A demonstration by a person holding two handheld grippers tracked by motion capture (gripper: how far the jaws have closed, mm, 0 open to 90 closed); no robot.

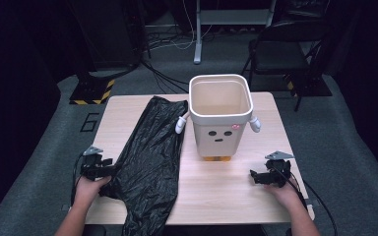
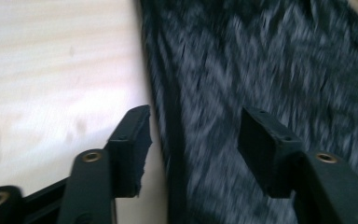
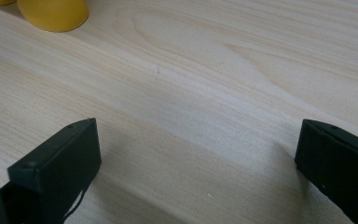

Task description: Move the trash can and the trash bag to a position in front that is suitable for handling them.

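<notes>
Bag [image 1: 150, 157] left of bin [image 1: 220, 115]

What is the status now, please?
Left tool open over black bag edge, no grip. Right tool open above bare table. Bin stands beside bag, nothing blocking.

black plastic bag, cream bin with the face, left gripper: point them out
black plastic bag [image 1: 150, 152], high view, on its crumpled middle
cream plastic bin with a face [image 1: 220, 140], high view, on its front wall
left gripper [image 1: 109, 162], high view, between its jaws
</notes>
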